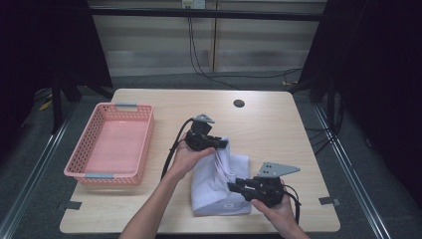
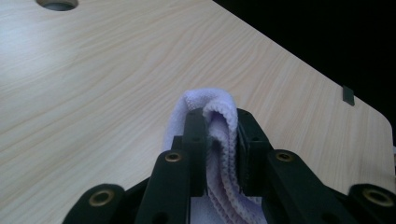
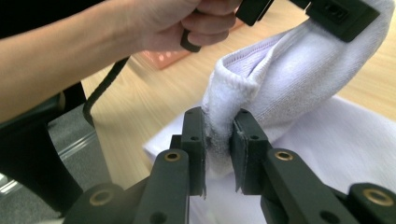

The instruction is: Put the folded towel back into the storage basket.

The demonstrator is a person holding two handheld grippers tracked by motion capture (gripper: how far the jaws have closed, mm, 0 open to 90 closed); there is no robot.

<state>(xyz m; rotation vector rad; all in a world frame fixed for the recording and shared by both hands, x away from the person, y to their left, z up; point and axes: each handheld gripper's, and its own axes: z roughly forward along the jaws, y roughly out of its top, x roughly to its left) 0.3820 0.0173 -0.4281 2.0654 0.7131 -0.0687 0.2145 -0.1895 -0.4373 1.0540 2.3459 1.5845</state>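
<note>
Wooden surface (image 1: 278,124): pink basket (image 1: 112,144) sitting left of frame, bare wood lying upper right. Left hand-held gripper (image 1: 224,144) and right hand-held gripper (image 1: 233,186) each pinching the white towel (image 1: 219,184).

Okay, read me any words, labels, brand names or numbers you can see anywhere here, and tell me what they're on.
No readable text anywhere.
White towel: a small tag near its front edge, too small to read.
Pink basket: no label visible.
Wall plate at the top of the high view: too blurred to read.
Left gripper and right gripper: no markings visible.
</note>
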